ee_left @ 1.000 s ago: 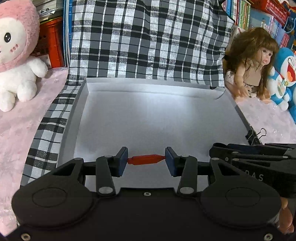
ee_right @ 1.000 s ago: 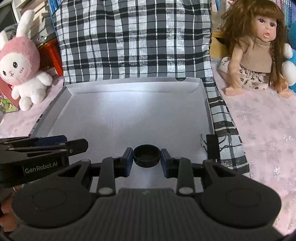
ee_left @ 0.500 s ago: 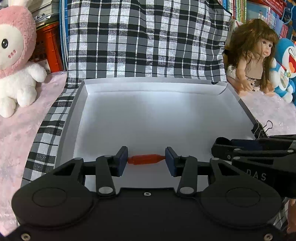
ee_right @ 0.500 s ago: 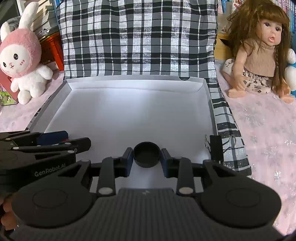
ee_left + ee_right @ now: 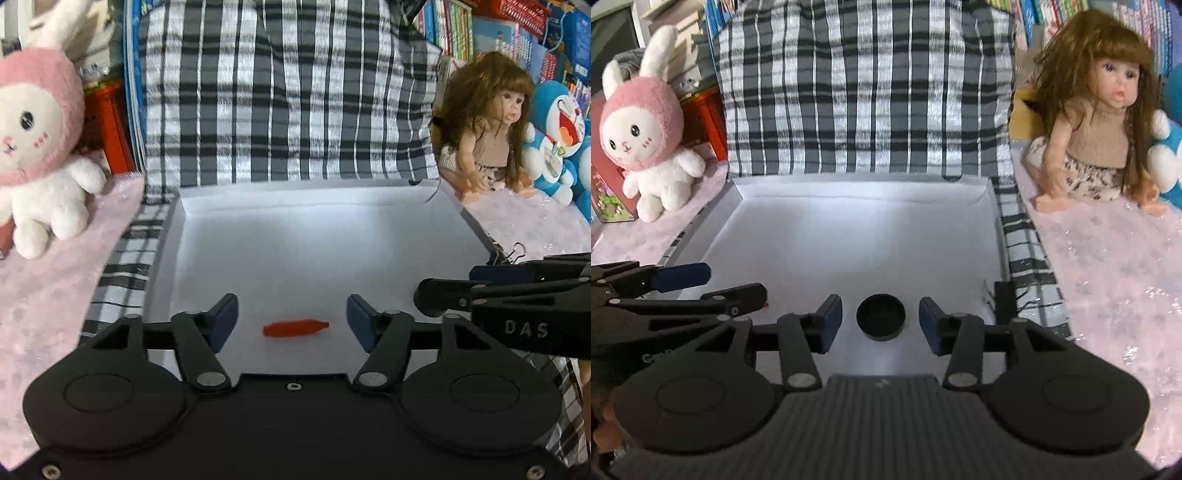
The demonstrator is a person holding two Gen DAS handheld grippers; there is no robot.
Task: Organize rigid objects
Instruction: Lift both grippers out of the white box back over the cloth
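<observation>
A small red bottle-shaped piece (image 5: 295, 328) lies on the floor of the white box (image 5: 332, 206), between the open fingers of my left gripper (image 5: 291, 321), untouched by either. A black round cap (image 5: 881, 316) sits on the box floor (image 5: 849, 240) between the open fingers of my right gripper (image 5: 881, 321), clear of both pads. The right gripper shows at the right in the left wrist view (image 5: 443, 291). The left gripper shows at the left in the right wrist view (image 5: 735, 288).
The box rests on a black-and-white plaid cloth (image 5: 280, 92). A pink-hooded plush rabbit (image 5: 37, 147) sits left, a long-haired doll (image 5: 1100, 122) and a blue plush (image 5: 557, 140) right. A binder clip (image 5: 511, 253) grips the box's right wall.
Both grippers have opened. The red piece and the black cap, held before, now lie loose on the box floor. Both grippers have drawn back slightly.
</observation>
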